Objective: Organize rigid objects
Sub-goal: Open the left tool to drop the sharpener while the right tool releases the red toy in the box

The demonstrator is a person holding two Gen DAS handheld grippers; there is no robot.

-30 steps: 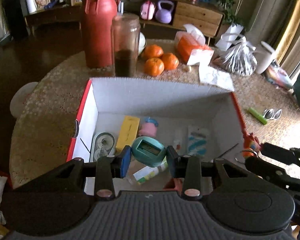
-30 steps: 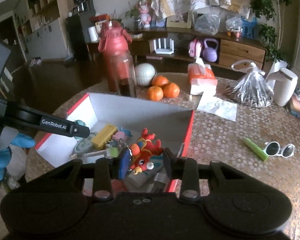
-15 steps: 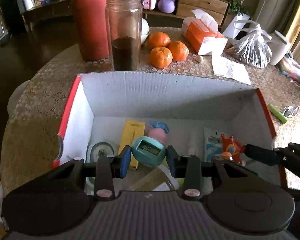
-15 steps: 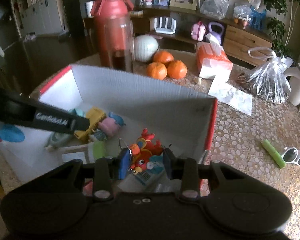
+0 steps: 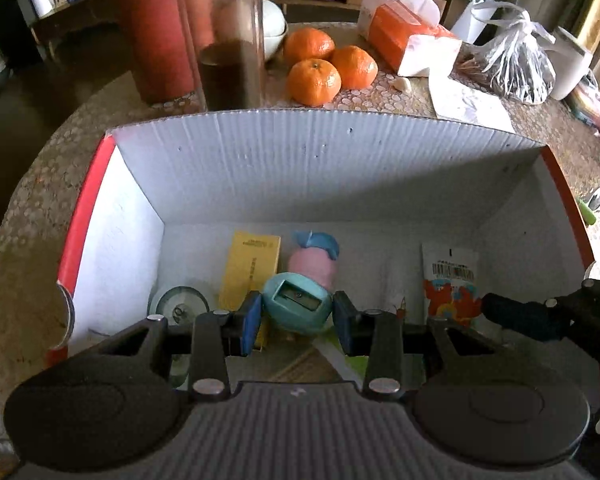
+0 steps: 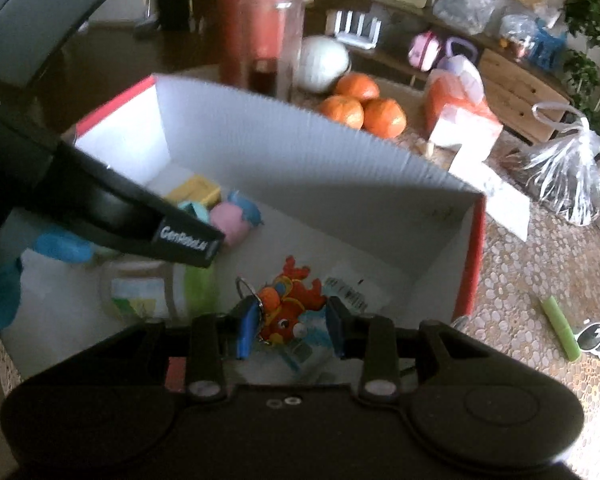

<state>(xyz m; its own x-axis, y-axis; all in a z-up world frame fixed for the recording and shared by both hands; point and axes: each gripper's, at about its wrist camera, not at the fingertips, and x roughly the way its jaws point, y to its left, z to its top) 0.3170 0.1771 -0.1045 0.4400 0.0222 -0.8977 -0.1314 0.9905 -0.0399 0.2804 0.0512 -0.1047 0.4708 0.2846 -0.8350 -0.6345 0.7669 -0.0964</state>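
Your left gripper [image 5: 297, 315] grips the teal sharpener [image 5: 297, 303] over the box [image 5: 320, 168]. Your right gripper [image 6: 290, 326] stands open around the orange keychain toy [image 6: 288, 306].

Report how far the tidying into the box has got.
Done: the yellow pack, pink toy and barcoded packet lie in the box. In hand: the left gripper holds a teal sharpener above them; the right gripper has the orange keychain toy between its fingers. Left: the green tube and sunglasses on the table.
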